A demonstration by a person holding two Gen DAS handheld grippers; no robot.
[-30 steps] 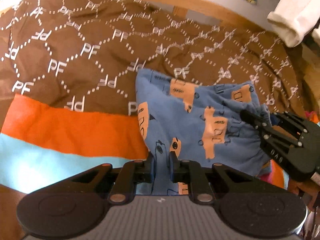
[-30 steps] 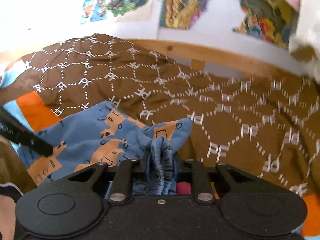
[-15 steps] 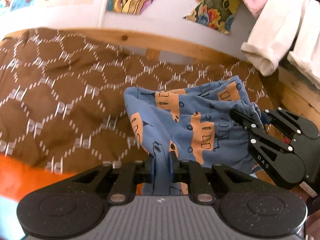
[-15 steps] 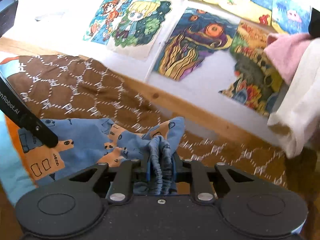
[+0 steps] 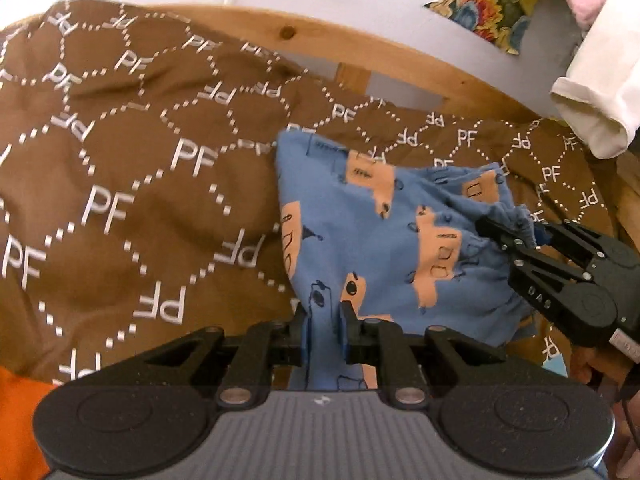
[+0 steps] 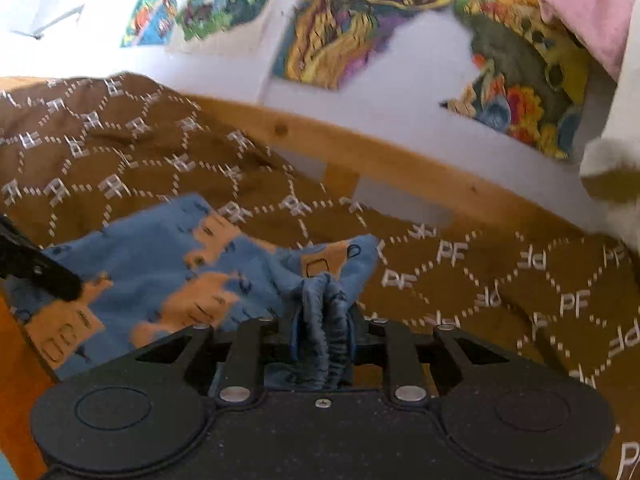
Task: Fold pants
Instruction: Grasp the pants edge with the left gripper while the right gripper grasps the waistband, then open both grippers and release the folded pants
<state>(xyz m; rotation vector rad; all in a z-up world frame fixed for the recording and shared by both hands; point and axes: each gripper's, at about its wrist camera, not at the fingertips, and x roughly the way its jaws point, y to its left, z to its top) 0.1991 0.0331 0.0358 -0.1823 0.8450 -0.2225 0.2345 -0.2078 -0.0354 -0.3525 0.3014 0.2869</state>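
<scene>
- Pinching a narrow blue fold of the pants (image 5: pixel 384 240), the left gripper (image 5: pixel 323 320) has its pads pressed on the cloth from both sides; its jaws have just been easing apart a little, with the fabric between them.
- Right gripper (image 6: pixel 322 316) clamps the bunched elastic waistband, a thick gathered wad filling the gap between its pads; its jaws have also just been opening somewhat, yet the wad sits squeezed between them.
- In the left wrist view the right gripper (image 5: pixel 516 236) shows at the right side, its fingers closed on the ruffled waistband end of the pants.
- In the right wrist view one finger of the left gripper (image 6: pixel 40 272) shows as a dark bar at the left, lying across the pants (image 6: pixel 160 264).
- Pants are blue with orange vehicle prints, stretched between the two grippers over the bed, near its far wooden rail (image 5: pixel 400 60); whether the sagging middle touches the cover I cannot tell.
- Bed cover (image 5: pixel 140 184) is brown with white dotted hexagons and "PF" letters; an orange band (image 5: pixel 20 412) shows at its near left corner.
- Wall (image 6: pixel 380 104) beyond the rail carries colourful drawings (image 6: pixel 340 28).
- White cloth (image 5: pixel 596 96) and pink cloth (image 6: pixel 588 12) hang at the far right corner of the bed.
</scene>
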